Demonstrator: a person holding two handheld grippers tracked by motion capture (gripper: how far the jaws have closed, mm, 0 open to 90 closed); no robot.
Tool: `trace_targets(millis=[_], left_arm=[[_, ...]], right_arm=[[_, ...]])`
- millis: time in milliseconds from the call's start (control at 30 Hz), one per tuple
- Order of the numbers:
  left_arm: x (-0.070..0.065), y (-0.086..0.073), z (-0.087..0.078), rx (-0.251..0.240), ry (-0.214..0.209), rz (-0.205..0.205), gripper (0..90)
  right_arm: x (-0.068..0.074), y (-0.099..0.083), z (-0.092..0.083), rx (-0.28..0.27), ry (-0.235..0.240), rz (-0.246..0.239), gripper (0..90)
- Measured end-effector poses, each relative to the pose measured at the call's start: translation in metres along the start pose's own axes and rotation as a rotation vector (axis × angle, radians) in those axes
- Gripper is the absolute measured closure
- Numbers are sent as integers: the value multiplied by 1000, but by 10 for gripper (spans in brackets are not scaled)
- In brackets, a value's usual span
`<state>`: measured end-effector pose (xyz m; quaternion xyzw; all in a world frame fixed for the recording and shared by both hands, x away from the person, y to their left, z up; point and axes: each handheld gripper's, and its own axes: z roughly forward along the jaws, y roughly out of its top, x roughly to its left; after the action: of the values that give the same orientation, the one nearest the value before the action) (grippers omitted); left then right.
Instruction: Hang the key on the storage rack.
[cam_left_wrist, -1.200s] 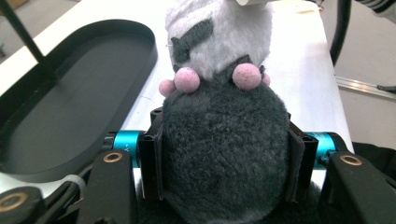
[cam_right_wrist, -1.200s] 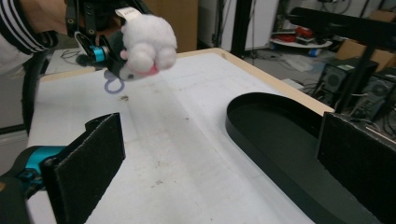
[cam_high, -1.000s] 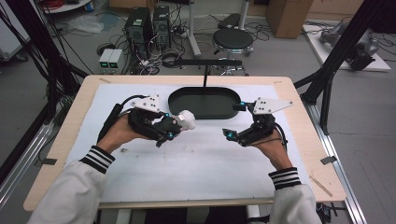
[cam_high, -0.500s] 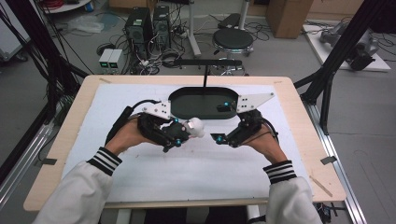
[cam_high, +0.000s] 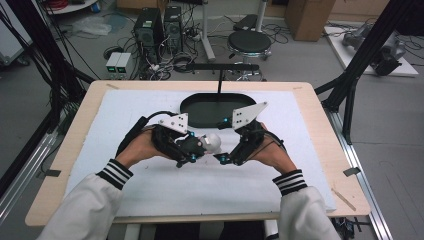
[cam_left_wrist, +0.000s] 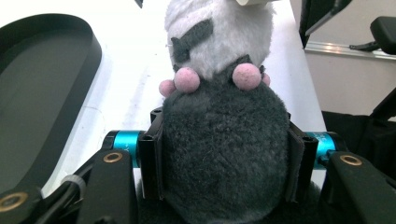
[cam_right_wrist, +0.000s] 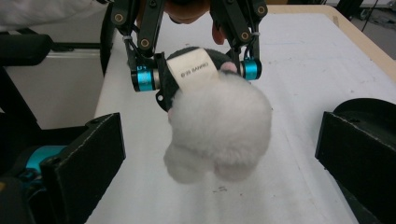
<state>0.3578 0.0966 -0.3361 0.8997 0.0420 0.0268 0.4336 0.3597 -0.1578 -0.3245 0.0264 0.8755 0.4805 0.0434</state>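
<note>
As I read the 3 views, I count 1 plush toy (cam_high: 211, 142), 1 black tray (cam_high: 210, 107) and 2 tools on 1 table (cam_high: 310, 100).

1. Left tool (cam_high: 199, 150): its jaws are clamped on the dark grey half of the plush toy (cam_left_wrist: 219, 140), with 1 pad pressed into the fur on each side. This keeps the toy off the white mat (cam_high: 200, 185), above the middle of the table, just in front of the tray.
2. Right tool (cam_high: 220, 159): its jaws stand wide, with nothing between the pads. In the right gripper view the 2 black jaws flank the plush toy (cam_right_wrist: 219, 130) without touching it.
3. Plush toy: round and soft, with long fluffy pile. One half is white, the other dark grey. I count 4 small pink pompoms (cam_left_wrist: 187, 79) where the halves meet, and 1 white fabric label (cam_right_wrist: 192, 70) folded over the top.
4. Black tray: oval, smooth, with a low raised rim. A thin upright post (cam_high: 219, 82) carrying a horizontal bar rises behind it.
5. Surroundings: the mat is white and faintly textured over a pale wooden table. Black frame struts stand at both sides. Between the 2 tools I see only the toy.
</note>
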Motion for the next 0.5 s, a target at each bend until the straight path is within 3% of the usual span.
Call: trace_targets(millis=[300, 367, 500], left_arm=[[0, -2, 3, 1, -16, 2, 456], [1, -2, 3, 4, -18, 6, 456], [1, -2, 3, 1, -27, 9, 456]], right_arm=[[-1, 2, 10, 19, 53, 30, 89], [-1, 2, 11, 36, 64, 27, 172], [-1, 2, 13, 43, 82, 30, 188]])
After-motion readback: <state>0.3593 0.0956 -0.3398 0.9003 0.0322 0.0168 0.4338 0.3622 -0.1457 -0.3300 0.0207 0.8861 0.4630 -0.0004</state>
